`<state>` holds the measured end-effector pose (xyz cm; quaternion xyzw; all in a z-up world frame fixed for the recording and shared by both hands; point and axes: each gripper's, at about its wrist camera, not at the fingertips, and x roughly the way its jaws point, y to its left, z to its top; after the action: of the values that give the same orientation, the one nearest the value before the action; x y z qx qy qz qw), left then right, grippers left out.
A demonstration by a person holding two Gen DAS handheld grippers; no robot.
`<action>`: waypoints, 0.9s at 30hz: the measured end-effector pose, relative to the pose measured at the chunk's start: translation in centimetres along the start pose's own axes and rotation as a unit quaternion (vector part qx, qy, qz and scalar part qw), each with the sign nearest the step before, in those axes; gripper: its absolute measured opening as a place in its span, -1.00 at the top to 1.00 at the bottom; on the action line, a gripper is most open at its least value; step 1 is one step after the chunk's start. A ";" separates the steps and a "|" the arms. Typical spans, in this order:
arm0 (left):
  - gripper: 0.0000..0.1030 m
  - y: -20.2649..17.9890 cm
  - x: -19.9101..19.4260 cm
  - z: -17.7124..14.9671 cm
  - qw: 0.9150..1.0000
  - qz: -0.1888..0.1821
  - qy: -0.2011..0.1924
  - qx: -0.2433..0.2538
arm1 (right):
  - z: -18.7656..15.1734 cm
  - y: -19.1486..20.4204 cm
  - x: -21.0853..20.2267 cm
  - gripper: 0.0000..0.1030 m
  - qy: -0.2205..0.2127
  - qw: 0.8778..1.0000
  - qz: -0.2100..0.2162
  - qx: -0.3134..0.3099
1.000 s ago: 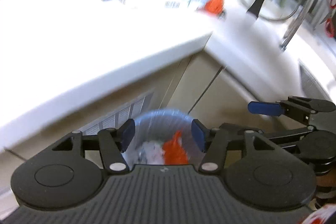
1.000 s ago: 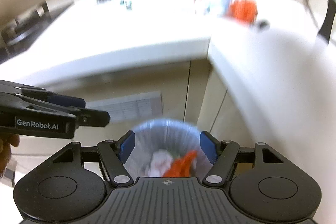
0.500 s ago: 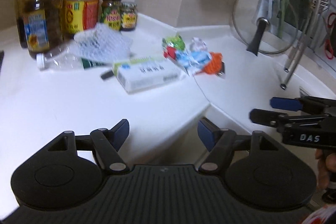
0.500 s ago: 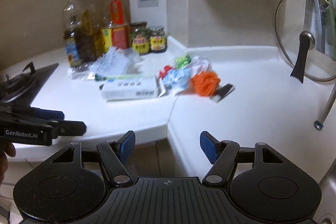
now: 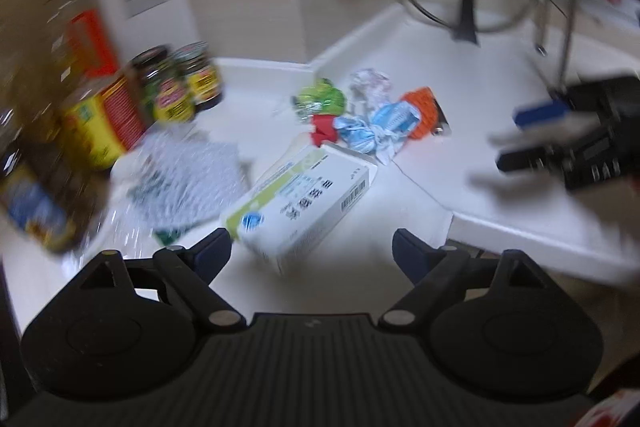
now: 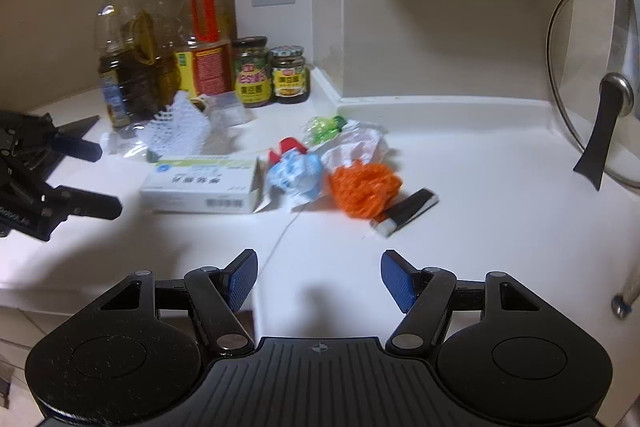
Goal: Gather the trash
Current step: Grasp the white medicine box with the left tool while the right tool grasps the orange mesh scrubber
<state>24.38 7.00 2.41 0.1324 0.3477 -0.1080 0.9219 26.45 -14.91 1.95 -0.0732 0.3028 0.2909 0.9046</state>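
Both hand-held grippers hover over the white corner desk [image 6: 480, 187] with nothing between their pads. The left hand-held gripper [image 5: 311, 251] has just been opening and stands wide; the right hand-held gripper [image 6: 318, 277] is also apart. Just ahead of the left one lies a white box [image 5: 304, 203], with a clear wrapper [image 5: 180, 183] to its left. Ahead of the right one, a little apart, lie an orange net [image 6: 364, 187] and a black stick [image 6: 406, 213]. Beyond these sit blue [image 6: 296, 173], white [image 6: 356, 143], red [image 6: 286, 147] and green [image 6: 324, 129] scraps. Farther left stand jars [image 6: 268, 71] and oil bottles [image 6: 160, 51] against the beige wall. A glass lid [image 6: 592, 83] leans far right.
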 end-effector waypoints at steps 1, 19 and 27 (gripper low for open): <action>-0.78 0.2 0.7 0.5 1.000 -0.011 0.004 0.020 | 0.3 -0.3 0.4 -0.33 0.000 1.000 -0.006 -0.003; -0.44 3.0 12.1 4.0 0.973 -0.134 0.118 0.145 | 1.5 -0.8 3.4 -0.34 0.009 0.994 -0.081 0.067; -0.48 1.6 10.0 2.9 0.980 -0.131 0.121 0.092 | 1.6 -1.5 3.9 -0.34 0.012 0.994 -0.090 0.057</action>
<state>34.00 6.53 -1.95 0.1819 0.4595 -0.2424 0.8348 30.61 -13.75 0.83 -0.0518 0.3224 0.1899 0.9259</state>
